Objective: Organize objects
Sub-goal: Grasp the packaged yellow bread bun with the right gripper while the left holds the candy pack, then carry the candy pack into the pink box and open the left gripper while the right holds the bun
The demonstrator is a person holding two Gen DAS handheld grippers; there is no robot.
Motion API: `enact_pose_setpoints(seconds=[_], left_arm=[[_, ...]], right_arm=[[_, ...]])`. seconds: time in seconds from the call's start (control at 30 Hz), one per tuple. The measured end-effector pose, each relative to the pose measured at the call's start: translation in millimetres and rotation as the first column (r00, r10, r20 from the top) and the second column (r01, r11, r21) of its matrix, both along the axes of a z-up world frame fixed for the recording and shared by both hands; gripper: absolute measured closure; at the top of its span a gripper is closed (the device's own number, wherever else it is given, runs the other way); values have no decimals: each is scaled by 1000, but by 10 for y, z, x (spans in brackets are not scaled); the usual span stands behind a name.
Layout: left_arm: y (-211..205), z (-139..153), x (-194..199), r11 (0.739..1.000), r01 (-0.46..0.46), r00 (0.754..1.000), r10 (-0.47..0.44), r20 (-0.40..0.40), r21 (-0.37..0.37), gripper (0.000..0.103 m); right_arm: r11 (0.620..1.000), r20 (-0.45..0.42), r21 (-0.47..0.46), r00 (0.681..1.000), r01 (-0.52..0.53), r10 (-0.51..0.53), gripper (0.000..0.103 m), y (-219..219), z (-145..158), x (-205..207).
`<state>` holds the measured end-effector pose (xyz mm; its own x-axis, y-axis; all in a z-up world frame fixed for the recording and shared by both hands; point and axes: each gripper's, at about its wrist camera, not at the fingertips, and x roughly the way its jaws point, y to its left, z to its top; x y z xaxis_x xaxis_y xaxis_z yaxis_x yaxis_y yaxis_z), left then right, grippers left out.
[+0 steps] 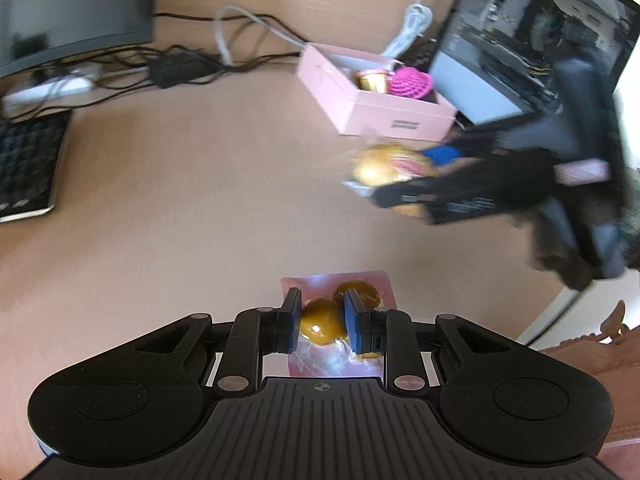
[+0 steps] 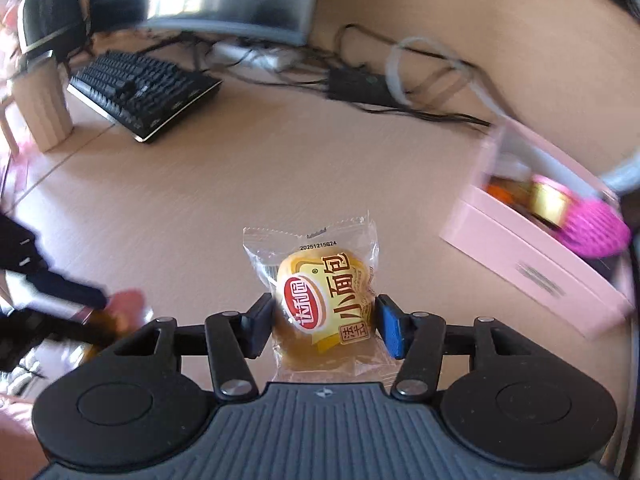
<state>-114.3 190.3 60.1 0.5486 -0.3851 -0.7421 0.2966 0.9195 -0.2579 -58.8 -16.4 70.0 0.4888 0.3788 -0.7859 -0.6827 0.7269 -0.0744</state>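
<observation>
Right wrist view: right tongs (image 2: 324, 326) grip a clear-wrapped yellow bread bun (image 2: 320, 300) above the beige wooden desk (image 2: 192, 200), left of the open pink cardboard box (image 2: 532, 276). Left tongs (image 1: 322, 322) clamp a pink-wrapped pastry packet (image 1: 324, 320) low over that desk.

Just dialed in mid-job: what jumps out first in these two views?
Each gripper grips a wrapped snack: the right gripper a small bread bun, the left gripper a pink packet of glazed buns. An open pink box, already holding items, sits on the desk ahead.
</observation>
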Motion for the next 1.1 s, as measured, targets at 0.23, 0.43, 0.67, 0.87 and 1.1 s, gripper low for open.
enact_pose_setpoints(seconds=[0.23, 0.43, 0.67, 0.87, 1.1], left_arm=[[-409, 307, 628, 995, 94, 993, -93, 70, -19, 77], [-829, 791, 1514, 997, 75, 965, -64, 253, -31, 95], [-1245, 612, 2512, 982, -46, 966, 90, 241, -181, 90], [-1318, 344, 2303, 993, -26, 980, 48, 194, -118, 90], [-1309, -32, 1675, 999, 51, 994, -50, 96, -8, 90]], right_arm=[[967, 84, 33, 963, 254, -255, 49, -962, 274, -205], [923, 92, 114, 921, 368, -379, 49, -1441, 371, -272], [890, 64, 150, 894, 431, -443, 49, -1656, 294, -264], [897, 18, 130, 904, 422, -428, 49, -1731, 81, -191], [916, -4, 100, 920, 389, -391, 49, -1630, -141, 11]])
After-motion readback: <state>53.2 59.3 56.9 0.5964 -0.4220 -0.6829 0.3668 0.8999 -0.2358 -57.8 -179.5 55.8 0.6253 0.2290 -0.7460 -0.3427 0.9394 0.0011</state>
